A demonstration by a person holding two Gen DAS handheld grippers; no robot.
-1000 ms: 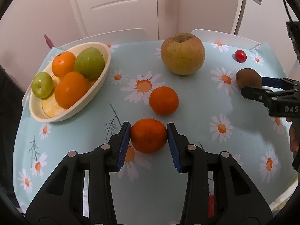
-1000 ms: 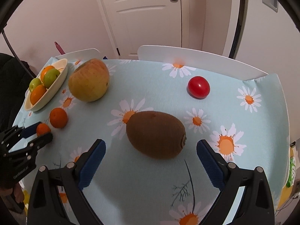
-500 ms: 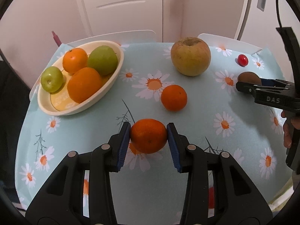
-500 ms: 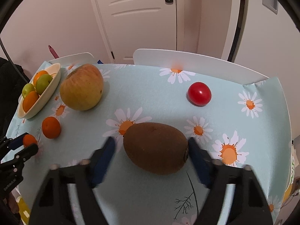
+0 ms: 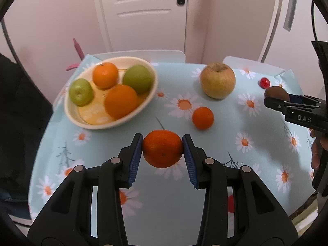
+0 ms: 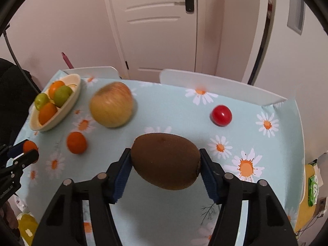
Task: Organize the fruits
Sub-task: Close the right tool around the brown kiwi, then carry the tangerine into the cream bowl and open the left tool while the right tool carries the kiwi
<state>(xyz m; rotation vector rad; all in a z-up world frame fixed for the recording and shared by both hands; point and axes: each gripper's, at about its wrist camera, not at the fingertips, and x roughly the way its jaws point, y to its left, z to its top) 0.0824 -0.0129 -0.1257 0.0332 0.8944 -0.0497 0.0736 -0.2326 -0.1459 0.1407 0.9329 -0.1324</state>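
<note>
My left gripper (image 5: pixel 162 138) is shut on a small orange (image 5: pixel 162 148) and holds it above the daisy tablecloth, just in front of the cream bowl (image 5: pixel 114 124). In the bowl lie two oranges and two green fruits. My right gripper (image 6: pixel 165 152) has its jaws closing on a brown kiwi (image 6: pixel 166 162); both blue pads press its ends and it hangs clear of the cloth. The left wrist view shows that kiwi (image 5: pixel 275 93) at the far right. On the table rest a large yellow apple (image 5: pixel 217 80), another small orange (image 5: pixel 203 117) and a red cherry tomato (image 6: pixel 221 115).
Two white chair backs (image 6: pixel 215 84) stand against the table's far edge, with a white door behind. A dark shape fills the left side. At the right edge sits a yellow and green packet (image 6: pixel 313 186). A hand (image 5: pixel 316 149) holds the right tool.
The right jaws have come in from wide apart onto the kiwi and lifted it. The left gripper has risen with its orange, and the bowl now sits closer to it.
</note>
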